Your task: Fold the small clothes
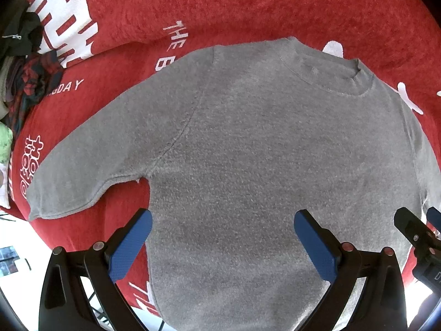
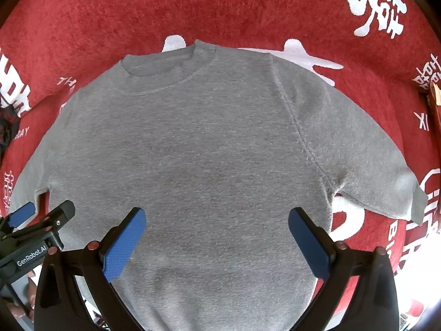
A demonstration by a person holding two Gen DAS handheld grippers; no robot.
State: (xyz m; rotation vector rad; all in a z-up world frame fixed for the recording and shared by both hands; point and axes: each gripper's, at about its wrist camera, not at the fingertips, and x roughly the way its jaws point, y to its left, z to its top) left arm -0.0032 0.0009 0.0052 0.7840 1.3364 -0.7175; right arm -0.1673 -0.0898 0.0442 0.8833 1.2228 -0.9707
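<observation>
Only the left wrist view shows the plaid garment point(image 1: 30, 82) beside the grey sweater point(image 1: 248, 151)

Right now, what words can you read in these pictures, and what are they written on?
"GenRobot.AI" – white, on the left gripper, seen from the right wrist camera.
"THE B" – white, on the red cloth, the rest hidden by the grey sweater.
"GDAY" – on the red cloth, its start hidden.
"XI" – on the red cloth at the right edge.
Large white characters on the cloth: too distorted to read.
The sweater bears no text.
</observation>
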